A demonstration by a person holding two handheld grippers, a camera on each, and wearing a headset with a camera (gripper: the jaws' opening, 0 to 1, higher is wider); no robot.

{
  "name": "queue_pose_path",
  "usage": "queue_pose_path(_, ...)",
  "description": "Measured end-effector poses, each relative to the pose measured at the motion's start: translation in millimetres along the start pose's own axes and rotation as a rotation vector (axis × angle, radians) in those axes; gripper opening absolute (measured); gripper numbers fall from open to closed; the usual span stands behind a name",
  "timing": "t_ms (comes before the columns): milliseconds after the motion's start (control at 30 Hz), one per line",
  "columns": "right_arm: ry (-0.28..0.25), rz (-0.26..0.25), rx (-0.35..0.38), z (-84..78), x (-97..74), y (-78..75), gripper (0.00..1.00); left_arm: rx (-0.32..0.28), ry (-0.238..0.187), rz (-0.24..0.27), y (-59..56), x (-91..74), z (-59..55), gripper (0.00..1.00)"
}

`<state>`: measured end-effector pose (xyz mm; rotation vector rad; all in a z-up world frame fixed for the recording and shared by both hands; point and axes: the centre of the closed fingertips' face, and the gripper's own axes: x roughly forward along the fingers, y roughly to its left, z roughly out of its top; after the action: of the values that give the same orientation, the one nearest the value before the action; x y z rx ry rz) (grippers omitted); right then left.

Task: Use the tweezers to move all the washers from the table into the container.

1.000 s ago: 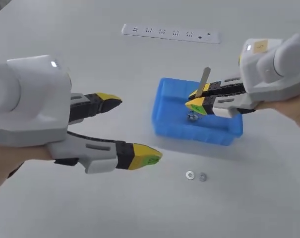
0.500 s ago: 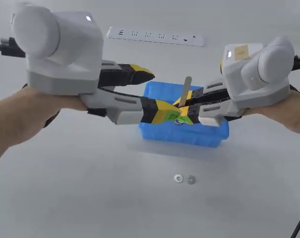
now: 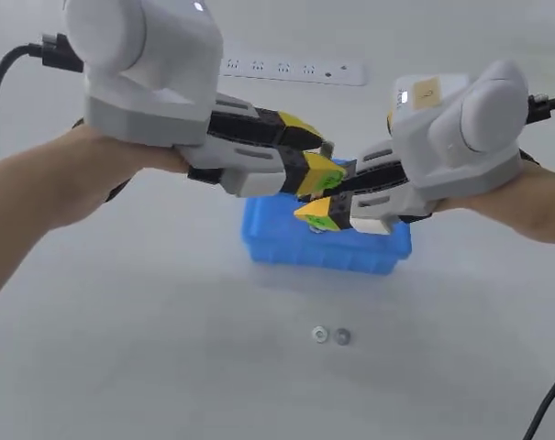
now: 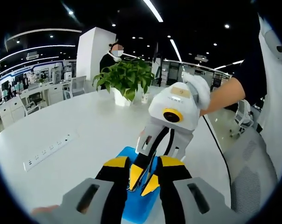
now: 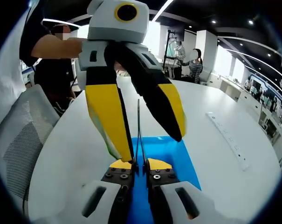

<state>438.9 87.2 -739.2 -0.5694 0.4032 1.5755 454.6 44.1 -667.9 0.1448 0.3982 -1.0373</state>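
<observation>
Two small washers [image 3: 320, 335] [image 3: 342, 337] lie side by side on the grey table, in front of the blue container [image 3: 286, 246]. My right gripper [image 3: 316, 210] hovers over the container, pointing left. In the right gripper view it [image 5: 140, 164] is shut on the thin metal tweezers [image 5: 138, 126], which stick out forward. My left gripper [image 3: 327, 158] comes in from the left, open, and its yellow fingers [image 5: 106, 112] straddle the tweezers without touching them. In the left gripper view my own gripper [image 4: 144, 163] frames the right gripper's tips [image 4: 144, 179].
A white power strip [image 3: 286, 69] lies at the far side of the table. A black cable [image 3: 6, 78] runs from the left gripper, another at the right edge. People and a potted plant [image 4: 124, 79] stand well beyond the table.
My left gripper has risen and swung right, from low over the table to around the right gripper's tips above the container. The right gripper still holds the tweezers; the washers lie still.
</observation>
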Motion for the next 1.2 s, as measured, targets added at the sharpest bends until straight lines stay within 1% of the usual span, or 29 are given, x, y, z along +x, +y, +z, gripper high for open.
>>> queue_pose_path(67, 0.001, 0.002, 0.0, -0.5, -0.2, 0.5, 0.1, 0.001, 0.019, -0.017, -1.3, 1.0, -3.1, 0.27)
queue_pose_path(100, 0.004, 0.001, -0.004, -1.1, -0.4, 0.5, 0.1, 0.001, 0.019, -0.023, -2.3, 1.0, -3.4, 0.26)
queue_pose_path(167, 0.008, 0.004, -0.009, -2.1, -0.7, 0.9, 0.1, -0.002, 0.013, -0.044, -5.6, 1.2, -2.9, 0.24)
queue_pose_path(333, 0.008, 0.007, -0.012, -2.2, -0.4, 1.1, 0.1, 0.012, 0.006, -0.065, -6.9, 2.0, -2.1, 0.13)
queue_pose_path(400, 0.005, 0.005, -0.014, -1.1, -0.6, 0.6, 0.1, 0.011, 0.0, -0.079, -9.1, 2.4, -0.8, 0.1)
queue_pose_path(533, 0.006, 0.007, -0.021, 0.1, -1.0, 0.9, 0.1, 0.031, 0.001, -0.079, -9.5, 2.0, 0.2, 0.09)
queue_pose_path(600, 0.006, 0.009, -0.024, 0.6, -1.0, 1.7, 0.1, 0.071, 0.0, -0.061, -6.1, 1.5, 0.5, 0.08)
queue_pose_path(667, 0.013, 0.003, -0.031, -0.4, -0.6, 1.1, 0.1, 0.095, 0.008, -0.062, -7.0, 2.1, -0.5, 0.07)
queue_pose_path(700, 0.015, 0.002, -0.03, -0.5, -0.5, 0.9, 0.1, 0.117, 0.016, -0.058, -7.8, 2.5, -0.8, 0.07)
queue_pose_path(833, 0.011, 0.0, -0.031, 1.8, -1.1, 1.2, 0.11, 0.101, 0.016, -0.059, -8.8, 1.7, 1.2, 0.06)
queue_pose_path(1033, 0.007, -0.014, -0.031, 4.8, -3.8, -0.4, 0.12, 0.11, 0.024, -0.049, -6.9, -1.6, 3.7, 0.06)
queue_pose_path(1200, 0.007, -0.023, -0.029, 6.6, -5.8, -0.1, 0.13, 0.119, 0.027, -0.046, -8.1, -3.4, 5.6, 0.06)
